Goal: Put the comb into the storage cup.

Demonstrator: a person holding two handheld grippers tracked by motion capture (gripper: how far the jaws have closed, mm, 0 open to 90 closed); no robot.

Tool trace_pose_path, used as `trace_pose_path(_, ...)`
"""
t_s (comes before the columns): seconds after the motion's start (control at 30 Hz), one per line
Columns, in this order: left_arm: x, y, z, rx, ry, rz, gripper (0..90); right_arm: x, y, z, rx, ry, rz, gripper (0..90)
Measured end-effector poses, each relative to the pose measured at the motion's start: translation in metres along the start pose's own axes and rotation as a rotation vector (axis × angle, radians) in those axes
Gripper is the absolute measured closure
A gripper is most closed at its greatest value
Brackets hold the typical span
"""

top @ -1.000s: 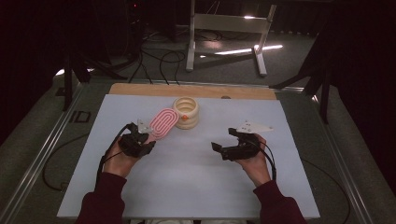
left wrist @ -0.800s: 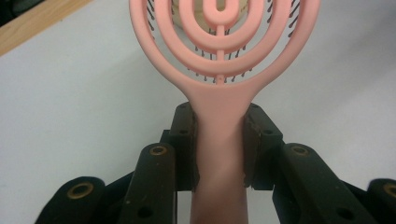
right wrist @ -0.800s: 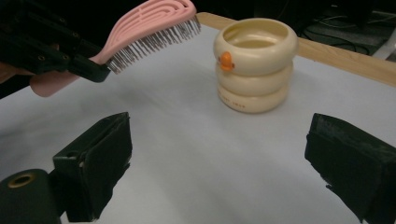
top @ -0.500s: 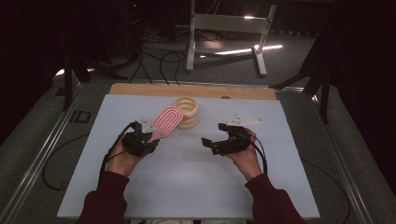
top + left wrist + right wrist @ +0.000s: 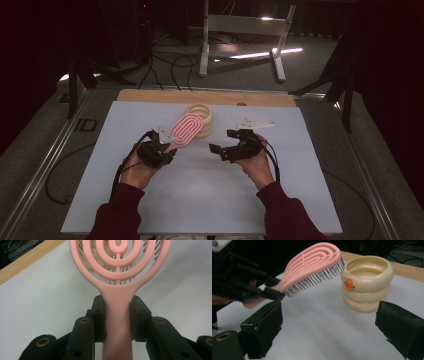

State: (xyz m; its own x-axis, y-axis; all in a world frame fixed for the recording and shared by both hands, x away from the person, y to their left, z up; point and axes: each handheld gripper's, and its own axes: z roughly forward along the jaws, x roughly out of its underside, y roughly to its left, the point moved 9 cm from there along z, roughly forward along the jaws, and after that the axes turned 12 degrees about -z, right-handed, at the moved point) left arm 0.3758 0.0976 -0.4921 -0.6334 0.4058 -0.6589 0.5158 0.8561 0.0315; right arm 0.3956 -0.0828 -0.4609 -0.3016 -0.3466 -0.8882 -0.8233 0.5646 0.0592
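Observation:
A pink vented hairbrush [image 5: 186, 129] hangs tilted above the white mat, bristles down, its head over the near side of a cream ringed cup [image 5: 204, 116]. My left gripper [image 5: 165, 148] is shut on the brush handle [image 5: 117, 315], with both pads pressing its sides. In the right gripper view the brush [image 5: 312, 262] slants up toward the cup [image 5: 367, 282], which has a small orange duck bill on its wall. My right gripper [image 5: 220, 149] stands open to the right of the brush, and its wide jaws [image 5: 332, 325] hold nothing and point at the cup.
A white mat [image 5: 200, 200] covers the table, with a wooden strip [image 5: 150, 95] along its far edge. Metal rails run along both table sides. Behind the table, a white stand [image 5: 240, 30] and cables lie on the dark floor.
My right gripper has slid left across the mat toward the brush and the cup. The left gripper and the brush have stayed almost still.

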Motion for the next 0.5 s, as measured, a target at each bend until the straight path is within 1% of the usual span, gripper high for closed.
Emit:
trace_pose_path(0.13, -0.002, -0.004, 0.001, 0.004, -0.005, 0.012, 69.8, -0.001, -0.001, 0.003, -0.007, 0.008, 0.005, 7.3)
trace_pose_path(0.23, -0.005, -0.010, 0.001, 0.012, -0.014, 0.020, 69.8, -0.006, -0.002, 0.005, -0.018, -0.005, 0.028, 7.3)
trace_pose_path(0.33, -0.007, -0.015, 0.001, 0.025, -0.025, 0.033, 69.8, -0.009, -0.003, 0.007, -0.013, -0.014, 0.035, 7.3)
trace_pose_path(0.43, -0.009, -0.020, 0.000, 0.036, -0.037, 0.051, 69.8, -0.011, -0.003, 0.009, -0.018, -0.016, 0.059, 7.3)
trace_pose_path(0.5, -0.011, -0.023, -0.001, 0.037, -0.052, 0.060, 69.8, -0.011, -0.003, 0.011, -0.026, -0.015, 0.066, 7.3)
